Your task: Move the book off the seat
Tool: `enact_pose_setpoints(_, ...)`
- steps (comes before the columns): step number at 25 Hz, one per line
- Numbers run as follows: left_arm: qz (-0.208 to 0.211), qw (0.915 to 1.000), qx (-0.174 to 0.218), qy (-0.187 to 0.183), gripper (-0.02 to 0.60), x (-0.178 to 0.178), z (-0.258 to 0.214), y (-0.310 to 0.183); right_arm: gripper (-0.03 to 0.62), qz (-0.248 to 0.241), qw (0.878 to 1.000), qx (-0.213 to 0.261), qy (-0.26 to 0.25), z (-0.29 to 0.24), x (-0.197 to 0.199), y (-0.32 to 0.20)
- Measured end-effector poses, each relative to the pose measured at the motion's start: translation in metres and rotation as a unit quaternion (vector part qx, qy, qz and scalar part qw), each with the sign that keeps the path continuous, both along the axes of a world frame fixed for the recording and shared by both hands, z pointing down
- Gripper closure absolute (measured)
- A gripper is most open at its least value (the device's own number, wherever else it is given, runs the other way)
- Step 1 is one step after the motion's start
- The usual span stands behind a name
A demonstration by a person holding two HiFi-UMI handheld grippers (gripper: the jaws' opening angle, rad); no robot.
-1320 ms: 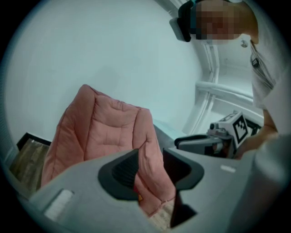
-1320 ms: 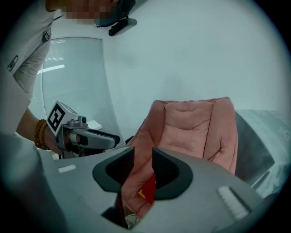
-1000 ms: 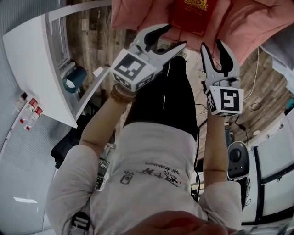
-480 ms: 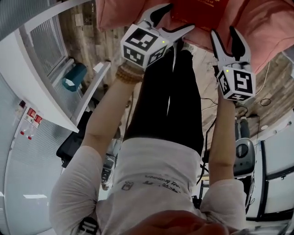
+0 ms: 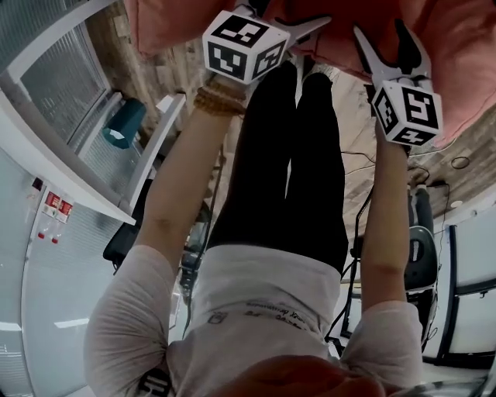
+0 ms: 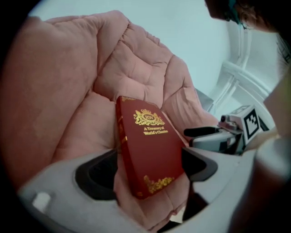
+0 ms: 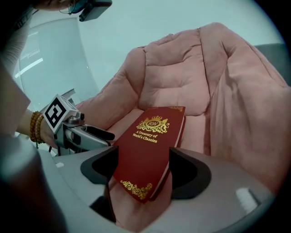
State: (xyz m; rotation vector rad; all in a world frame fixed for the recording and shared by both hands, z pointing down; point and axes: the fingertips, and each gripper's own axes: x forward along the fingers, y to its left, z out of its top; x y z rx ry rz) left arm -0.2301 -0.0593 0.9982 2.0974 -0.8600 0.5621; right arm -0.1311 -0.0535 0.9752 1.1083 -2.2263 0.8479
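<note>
A dark red hardback book (image 6: 150, 145) with gold print lies flat on the seat of a pink padded armchair (image 6: 136, 59), also shown as the book (image 7: 152, 143) on the armchair (image 7: 182, 77). My left gripper (image 6: 145, 169) is open, and its jaws have just been opening. The book's near end shows between its dark pads (image 6: 97, 175), which do not press on it. My right gripper (image 7: 145, 172) is open too, its jaws likewise just opening, with the same end between its pads (image 7: 188, 173). In the head view the left gripper (image 5: 291, 15) and right gripper (image 5: 380, 35) sit side by side at the seat's front edge (image 5: 465, 46).
The person's dark-trousered legs (image 5: 298, 147) stand just in front of the armchair. A white ledge (image 5: 85, 167) with a teal object (image 5: 122, 126) runs along the left. Cables (image 5: 459, 163) lie on the wooden floor at the right, beside white cabinets (image 5: 473, 256).
Both grippers have sunk toward the armchair seat, moving up the head view. Their jaws have spread wider. The book has slipped out of the head view's top edge.
</note>
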Motion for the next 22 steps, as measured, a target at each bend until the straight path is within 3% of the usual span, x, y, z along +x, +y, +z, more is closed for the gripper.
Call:
enact_pose_setpoints(9,0.014,0.9998,0.003,0.01,0.152,0.011,0.025,0.001,0.224,0.01,1.0,-0.019,0.007,0.037,0.002,0.002)
enact_pose_setpoints(22,0.025,0.9995,0.005,-0.02,0.173,0.021,0.035,-0.003,0.252,-0.007,0.999,-0.026,0.019,0.046,0.002,0.003)
